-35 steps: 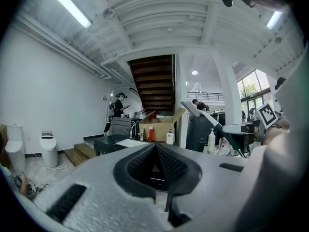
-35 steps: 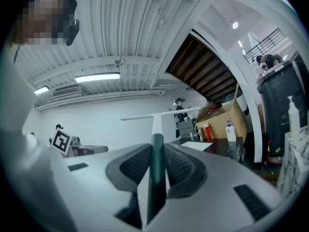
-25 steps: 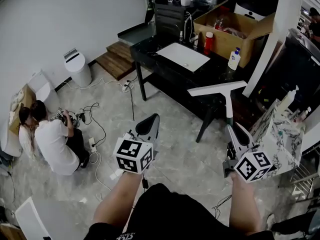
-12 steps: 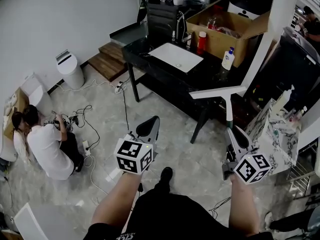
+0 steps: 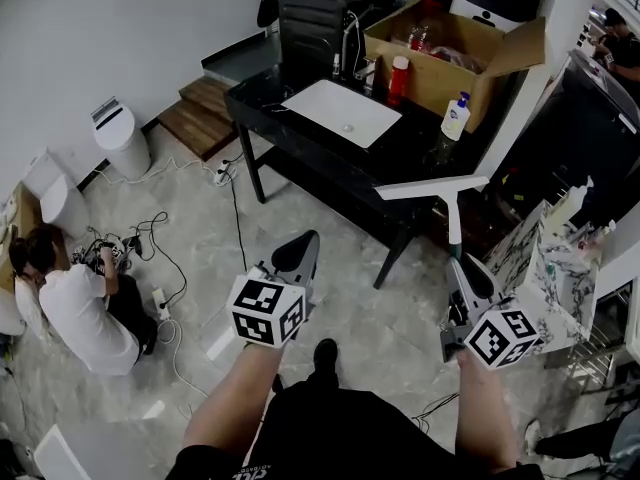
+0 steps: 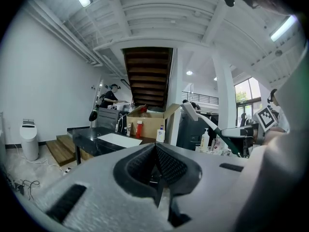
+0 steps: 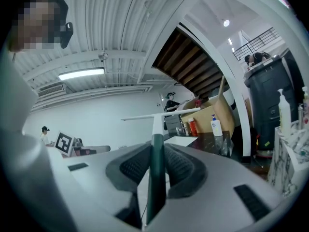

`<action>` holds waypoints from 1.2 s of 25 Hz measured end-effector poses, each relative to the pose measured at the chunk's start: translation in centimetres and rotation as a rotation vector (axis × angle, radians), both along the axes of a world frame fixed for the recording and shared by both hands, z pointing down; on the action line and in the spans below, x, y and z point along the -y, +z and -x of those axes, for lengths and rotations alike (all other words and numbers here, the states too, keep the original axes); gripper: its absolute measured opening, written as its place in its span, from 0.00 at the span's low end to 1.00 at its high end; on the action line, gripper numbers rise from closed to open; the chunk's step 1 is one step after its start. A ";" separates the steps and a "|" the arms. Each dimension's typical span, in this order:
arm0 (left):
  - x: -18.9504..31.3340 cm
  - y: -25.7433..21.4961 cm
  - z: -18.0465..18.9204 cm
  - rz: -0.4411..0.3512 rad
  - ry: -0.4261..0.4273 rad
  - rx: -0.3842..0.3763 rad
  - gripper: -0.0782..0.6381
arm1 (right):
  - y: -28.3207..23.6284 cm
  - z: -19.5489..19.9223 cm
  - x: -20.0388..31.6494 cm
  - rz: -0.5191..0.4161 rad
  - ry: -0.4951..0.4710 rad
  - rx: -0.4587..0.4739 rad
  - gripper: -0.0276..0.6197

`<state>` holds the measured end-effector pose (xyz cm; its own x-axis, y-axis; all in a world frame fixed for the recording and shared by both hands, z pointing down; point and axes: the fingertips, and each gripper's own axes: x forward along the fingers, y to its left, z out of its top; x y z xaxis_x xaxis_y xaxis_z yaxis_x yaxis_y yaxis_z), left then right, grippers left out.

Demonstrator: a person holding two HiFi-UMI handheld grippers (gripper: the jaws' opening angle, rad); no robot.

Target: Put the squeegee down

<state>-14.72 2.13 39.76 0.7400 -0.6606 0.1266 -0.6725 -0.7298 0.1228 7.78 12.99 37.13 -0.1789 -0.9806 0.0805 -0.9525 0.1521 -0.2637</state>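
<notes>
We hold the squeegee (image 5: 452, 218) upright in the right hand-held gripper (image 5: 463, 271). Its 2 jaws are clamped on the dark green handle, which the right gripper view shows running straight up between the pads. The white blade sits crosswise at the top, in the air just short of the near right end of the black surface (image 5: 262, 96). The left hand-held gripper (image 5: 296, 254) is closed on nothing, pads pressed together, and hangs over the floor to the left.

We judge the step in hand to be the carry: the tool is not yet set down anywhere. The next move likely calls for reaching farther over the surface and tipping the squeegee so blade and handle lie flat. It should land on a bare dark patch, clear of the white basin (image 5: 342, 111), the soap bottle (image 5: 455, 118) and the cardboard box (image 5: 452, 53). Only then should the jaws part.
</notes>
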 end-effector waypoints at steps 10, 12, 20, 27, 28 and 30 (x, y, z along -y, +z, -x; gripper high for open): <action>9.2 1.3 -2.6 0.034 0.038 -0.012 0.12 | 1.1 -1.5 8.8 0.043 0.024 -0.012 0.19; 10.8 1.5 -2.8 0.041 0.044 -0.021 0.12 | 1.1 -1.5 10.2 0.054 0.026 -0.020 0.19; 16.1 1.6 -3.0 0.057 0.058 -0.061 0.12 | 0.5 -1.4 14.9 0.079 0.039 -0.055 0.19; 18.5 2.3 -4.7 0.073 0.090 -0.046 0.12 | 1.6 -1.9 17.5 0.101 0.033 -0.050 0.19; 18.9 2.2 -5.1 0.068 0.097 -0.041 0.12 | 1.8 -2.3 17.9 0.103 0.037 -0.044 0.19; 19.5 2.2 -6.1 0.061 0.107 -0.033 0.12 | 2.1 -3.2 18.7 0.101 0.044 -0.031 0.19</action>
